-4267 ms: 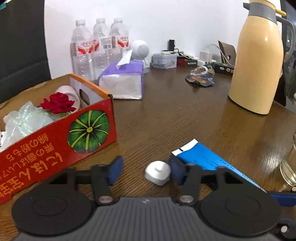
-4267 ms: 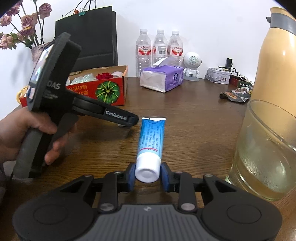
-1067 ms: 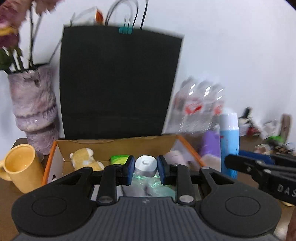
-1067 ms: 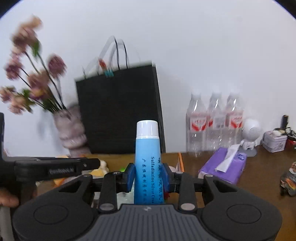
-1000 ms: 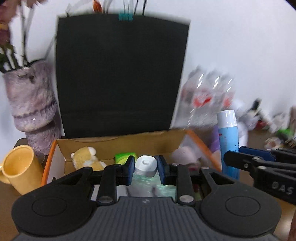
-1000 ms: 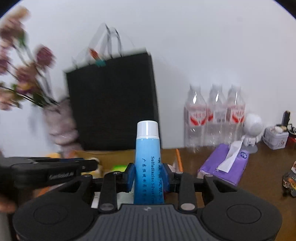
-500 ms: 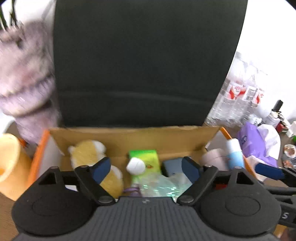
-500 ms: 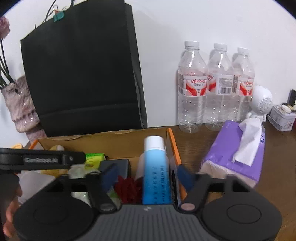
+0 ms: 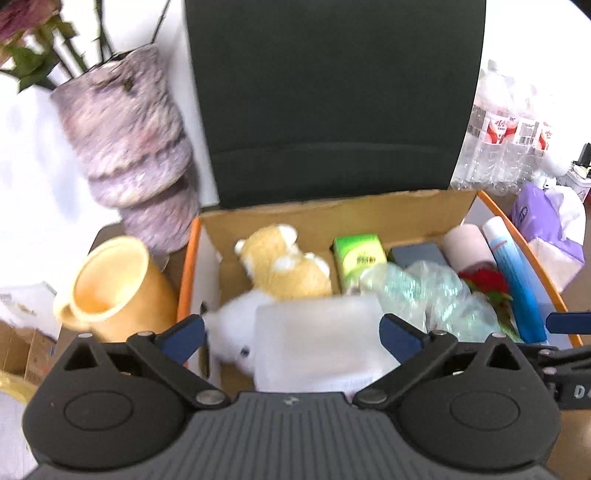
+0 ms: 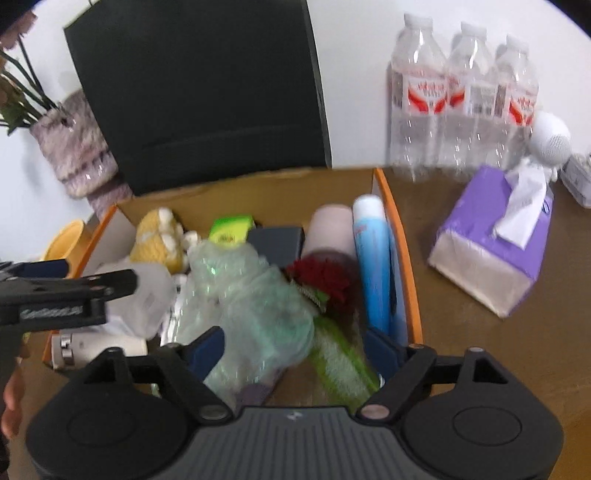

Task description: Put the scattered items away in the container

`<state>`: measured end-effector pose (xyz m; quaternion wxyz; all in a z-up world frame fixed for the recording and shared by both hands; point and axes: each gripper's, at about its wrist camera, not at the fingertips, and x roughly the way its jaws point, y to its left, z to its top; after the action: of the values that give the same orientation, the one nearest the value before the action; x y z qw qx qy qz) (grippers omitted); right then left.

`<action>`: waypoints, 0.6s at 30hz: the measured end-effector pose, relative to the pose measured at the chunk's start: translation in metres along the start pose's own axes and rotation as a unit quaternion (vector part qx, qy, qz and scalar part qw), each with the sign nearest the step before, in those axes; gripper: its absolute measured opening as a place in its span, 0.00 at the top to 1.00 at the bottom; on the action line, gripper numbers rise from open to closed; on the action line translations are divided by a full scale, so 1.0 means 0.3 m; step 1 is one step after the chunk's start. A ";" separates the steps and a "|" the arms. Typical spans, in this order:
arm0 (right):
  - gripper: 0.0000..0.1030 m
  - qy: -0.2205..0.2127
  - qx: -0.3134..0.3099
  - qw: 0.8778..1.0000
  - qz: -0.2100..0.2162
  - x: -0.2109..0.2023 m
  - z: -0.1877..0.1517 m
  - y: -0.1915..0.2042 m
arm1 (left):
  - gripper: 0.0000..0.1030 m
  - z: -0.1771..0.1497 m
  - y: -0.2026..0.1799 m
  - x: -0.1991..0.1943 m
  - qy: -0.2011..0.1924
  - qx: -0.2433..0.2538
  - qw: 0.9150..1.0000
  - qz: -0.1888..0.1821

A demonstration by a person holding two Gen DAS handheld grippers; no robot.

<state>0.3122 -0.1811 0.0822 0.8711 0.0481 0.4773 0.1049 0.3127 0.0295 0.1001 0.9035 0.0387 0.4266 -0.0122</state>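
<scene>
Box [image 10: 400,236] is holding the blue tube [image 10: 371,258] along its right wall; my left gripper [image 9: 291,334] and right gripper [image 10: 293,349] are both hovering above it, jaws spread, empty.

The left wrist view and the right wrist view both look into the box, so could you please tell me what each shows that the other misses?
Only the left wrist view shows the yellow mug's open mouth and the dried flowers' heads. Only the right wrist view shows the white round speaker and the left gripper from the side. Both share the cardboard box, blue tube, red rose, plush toy, black bag, and open, empty jaws.
</scene>
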 end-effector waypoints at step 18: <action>0.16 0.027 -0.021 0.999 -0.012 -0.164 -0.151 0.077 | 0.00 -0.188 0.014 -0.213 0.014 -0.021 1.000 0.011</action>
<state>0.2453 -0.1705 0.1024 0.8601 0.0218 0.4985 0.1057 0.2288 0.0376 0.1139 0.8980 0.0250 0.4392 0.0072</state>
